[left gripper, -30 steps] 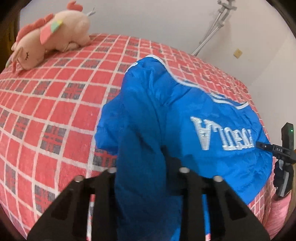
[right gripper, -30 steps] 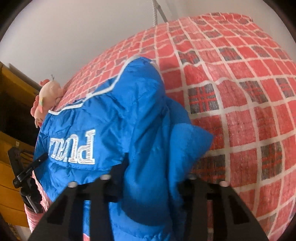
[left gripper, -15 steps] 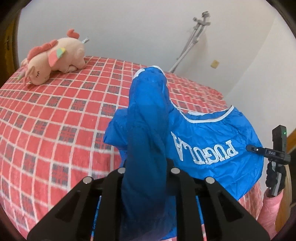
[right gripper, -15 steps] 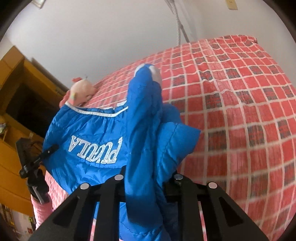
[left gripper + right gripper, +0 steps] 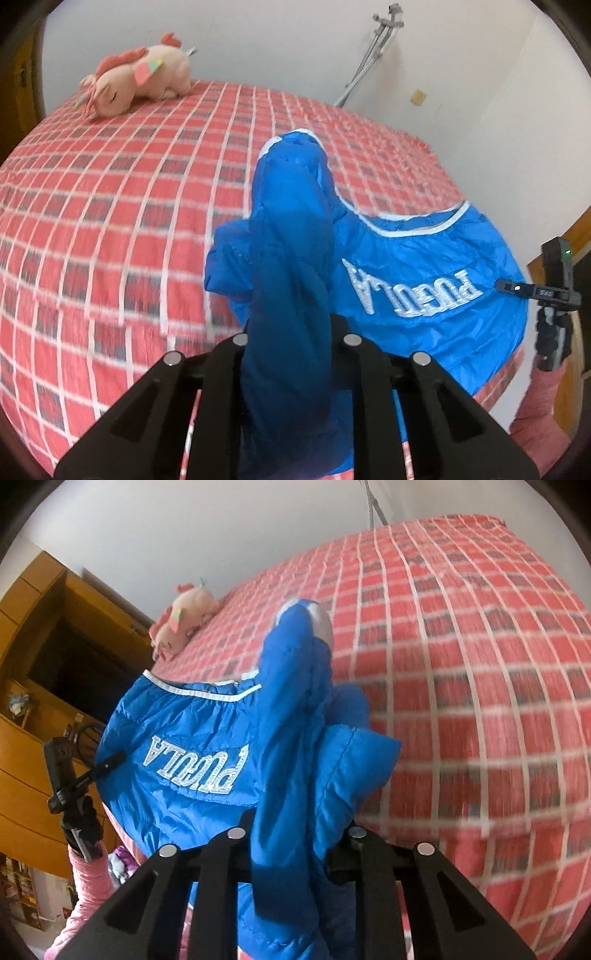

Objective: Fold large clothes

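Observation:
A blue puffer jacket (image 5: 406,258) with white lettering and white trim hangs stretched between my two grippers above the red checked bed (image 5: 110,221). My left gripper (image 5: 291,339) grips a thick fold of it; its jaws are opening slightly, with the fabric still pressed between them. In the right wrist view the jacket (image 5: 192,731) bunches into my right gripper (image 5: 295,834), which is shut on another fold. A sleeve end with a white cuff (image 5: 306,616) sticks up past the fingers. Both sets of fingertips are hidden in fabric.
A pink plush toy (image 5: 136,81) lies at the bed's far corner, also in the right wrist view (image 5: 184,616). A metal crutch (image 5: 373,48) leans on the white wall. A wooden wardrobe (image 5: 37,664) stands beside the bed. The person's pink sleeves (image 5: 535,424) (image 5: 85,878) show at the edges.
Both grippers have drawn back and up from the bed with the jacket held in them. The jacket has lifted off the cover, and more of the bed now shows.

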Available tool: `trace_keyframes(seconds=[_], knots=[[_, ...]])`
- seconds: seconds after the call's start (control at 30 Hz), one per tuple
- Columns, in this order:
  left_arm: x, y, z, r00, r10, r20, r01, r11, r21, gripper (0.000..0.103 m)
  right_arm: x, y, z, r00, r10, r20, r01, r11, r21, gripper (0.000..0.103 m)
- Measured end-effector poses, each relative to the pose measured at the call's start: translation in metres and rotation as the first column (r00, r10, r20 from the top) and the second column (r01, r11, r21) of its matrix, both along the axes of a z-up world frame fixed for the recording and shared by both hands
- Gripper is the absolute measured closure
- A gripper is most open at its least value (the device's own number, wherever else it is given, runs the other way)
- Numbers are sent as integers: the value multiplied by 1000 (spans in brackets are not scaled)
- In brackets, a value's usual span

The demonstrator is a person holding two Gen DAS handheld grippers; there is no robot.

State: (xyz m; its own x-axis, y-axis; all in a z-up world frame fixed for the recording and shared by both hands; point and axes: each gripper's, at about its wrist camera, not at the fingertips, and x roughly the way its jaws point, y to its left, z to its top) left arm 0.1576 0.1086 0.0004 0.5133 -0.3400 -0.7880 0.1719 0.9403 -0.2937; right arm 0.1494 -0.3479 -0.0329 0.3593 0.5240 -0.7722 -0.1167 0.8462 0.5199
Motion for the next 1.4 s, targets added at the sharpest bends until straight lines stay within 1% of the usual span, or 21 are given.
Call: trace_keyframes(seconds=[0.1,0.13,0.17,0.2,0.27,0.33,0.4,0.47,0.5,0.6,0.7,0.73,0.77,0.83,0.9,0.97,1.03,1.1,1.2,1.3,1.4], knots=[[-3,-1,-18,1000,20,3,-20,998,64,79,-3,1,-22,999,-31,-27,29,998,-64,79],[-3,-1,-28,999,32,-6,-31,996,86,73,-1,1,-27,999,-36,-32,33,997,-73,78],[-3,-1,-36,999,39,-11,-38,995,97,68,0,2,-35,999,-40,-34,37,995,-90,76],[-2,0,-43,999,45,-12,-44,994,104,66,0,2,-43,998,-45,-31,42,994,-99,75],[-3,0,-55,998,55,-7,-54,992,113,60,0,1,-50,999,-50,-15,48,994,-94,73],[-3,-1,-62,998,61,13,-62,991,118,58,-2,1,-57,998,-60,6,60,995,-84,72],[-4,1,-66,997,75,23,-77,992,104,56,-5,1,-61,998,-66,24,68,994,-84,71],[-5,3,-69,996,87,34,-89,992,92,55,-5,0,-61,997,-77,22,79,994,-75,68],[-7,3,-69,995,89,36,-92,992,90,54,-4,0,-60,997,-75,25,77,994,-83,67],[-10,3,-62,995,100,25,-101,991,90,53,-7,0,-52,997,-77,17,78,989,-122,57],[-17,10,-50,993,115,9,-115,992,59,52,-19,-1,-34,997,-72,37,77,984,-159,56],[-21,13,-47,992,128,7,-128,990,57,44,-25,-2,-27,996,-75,45,82,981,-174,56],[-25,17,-42,989,148,17,-148,987,57,40,-32,-4,-20,995,-79,53,87,978,-187,56],[-37,26,-27,982,174,70,-179,982,68,40,-44,-3,-7,994,-75,83,91,972,-217,56],[-50,28,-11,972,195,133,-210,972,102,40,-60,3,11,990,-46,136,78,967,-244,57],[-58,21,-1,968,190,164,-211,969,126,40,-69,13,21,987,-17,159,56,968,-246,57],[-65,8,6,970,162,183,-189,972,140,40,-77,30,29,985,27,172,18,966,-257,57],[-71,-12,10,974,114,197,-146,977,157,39,-80,45,30,984,60,170,-11,962,-274,58],[-77,-37,9,974,51,221,-95,977,191,37,-79,65,25,983,105,150,-57,954,-295,58],[-75,-55,-3,975,11,224,-66,969,239,36,-76,70,14,987,100,129,-53,945,-324,58],[-68,-53,-20,981,17,193,-68,964,258,36,-72,69,-3,992,74,101,-34,935,-353,58]])
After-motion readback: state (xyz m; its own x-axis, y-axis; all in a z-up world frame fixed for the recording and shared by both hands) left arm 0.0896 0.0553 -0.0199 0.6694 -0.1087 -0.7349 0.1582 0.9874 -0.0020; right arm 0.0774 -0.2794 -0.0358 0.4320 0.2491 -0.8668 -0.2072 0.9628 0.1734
